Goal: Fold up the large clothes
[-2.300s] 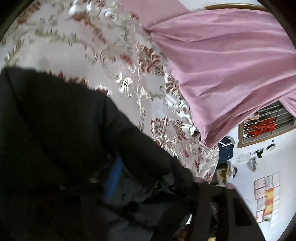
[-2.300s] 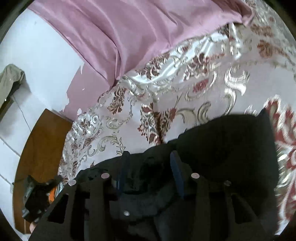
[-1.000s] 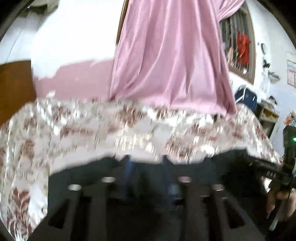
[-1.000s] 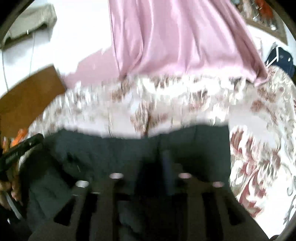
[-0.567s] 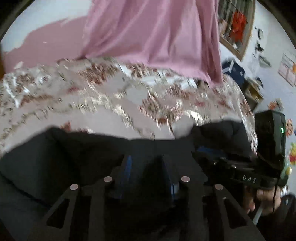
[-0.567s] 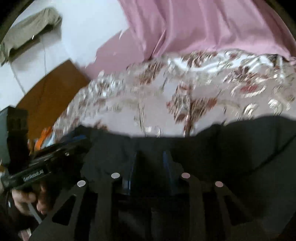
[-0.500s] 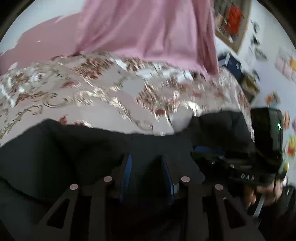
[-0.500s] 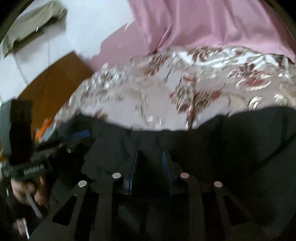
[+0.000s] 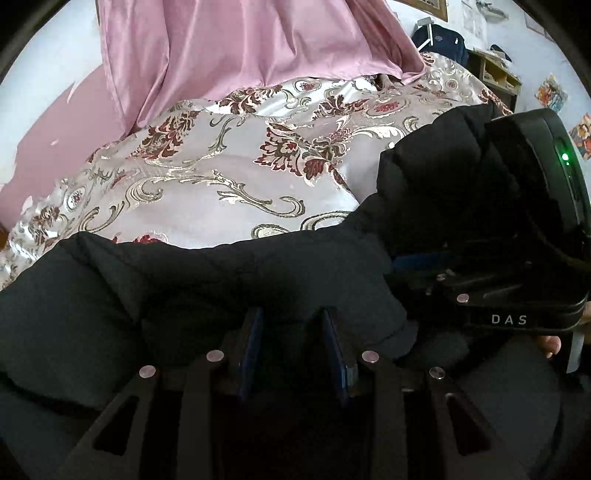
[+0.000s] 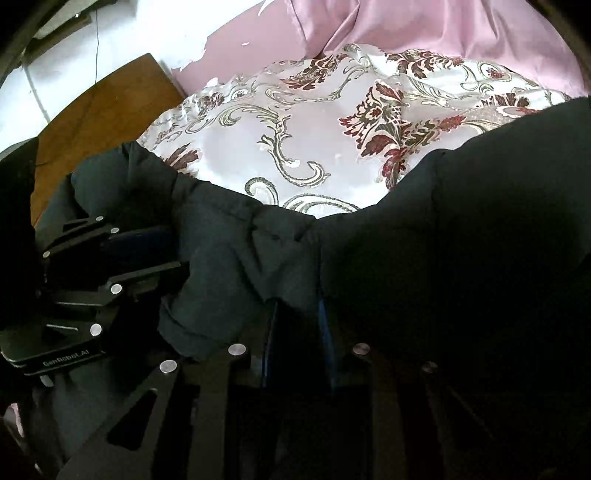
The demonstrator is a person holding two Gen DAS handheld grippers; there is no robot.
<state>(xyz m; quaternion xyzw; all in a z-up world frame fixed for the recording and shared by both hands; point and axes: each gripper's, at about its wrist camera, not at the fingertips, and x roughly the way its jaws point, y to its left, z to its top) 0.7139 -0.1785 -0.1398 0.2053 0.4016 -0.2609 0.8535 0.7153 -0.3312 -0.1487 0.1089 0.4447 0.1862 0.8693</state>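
A large black padded jacket (image 9: pixel 192 280) lies across the near side of a floral satin bedspread (image 9: pixel 229 184). My left gripper (image 9: pixel 291 325) is shut on a thick fold of the jacket, its blue pads half buried in the cloth. My right gripper (image 10: pixel 295 317) is shut on another fold of the same jacket (image 10: pixel 461 251). The two grippers are close side by side: the right one shows in the left wrist view (image 9: pixel 517 266), and the left one shows in the right wrist view (image 10: pixel 107 266). The bunched cloth hides both sets of fingertips.
A pink curtain (image 9: pixel 240 48) hangs behind the bed, also in the right wrist view (image 10: pixel 443 26). A brown wooden headboard (image 10: pixel 96 118) stands at the left. A shelf with clutter (image 9: pixel 495 70) and a dark bag (image 9: pixel 439 40) are at the far right.
Both grippers have swung from tilted, apart poses to level and close together, carrying the jacket folds with them. The view has steadied and the bedspread now fills the middle.
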